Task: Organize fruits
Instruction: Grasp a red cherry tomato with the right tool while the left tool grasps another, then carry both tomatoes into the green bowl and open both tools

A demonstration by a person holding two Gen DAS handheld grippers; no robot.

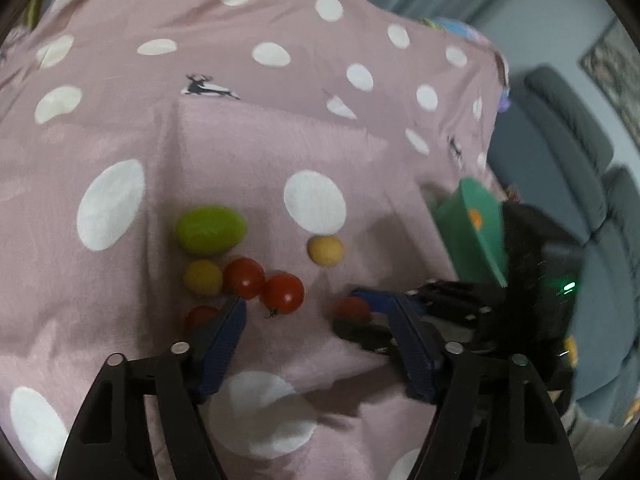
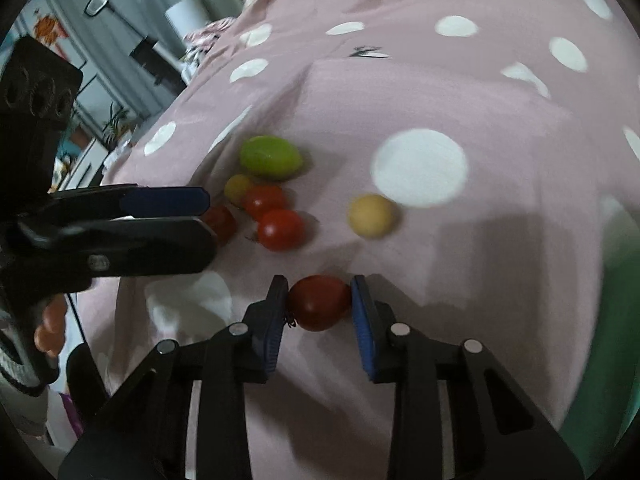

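Gripping a red tomato [image 2: 319, 302] between both blue pads, our right gripper [image 2: 320, 300] sits nearest us. At ten o'clock our left gripper [image 1: 316, 308] stands open and empty above the pink spotted cloth [image 2: 460, 92]; beyond lie two red tomatoes [image 2: 280, 229], a yellow fruit [image 2: 371, 216], then a green fruit [image 2: 270, 157].

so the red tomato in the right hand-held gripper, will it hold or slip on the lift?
The red tomato sits squarely between the right hand-held gripper's pads, so it probably holds. Its skin looks smooth and rounded, so it may slip. Likely soft: hard squeezing could split it.
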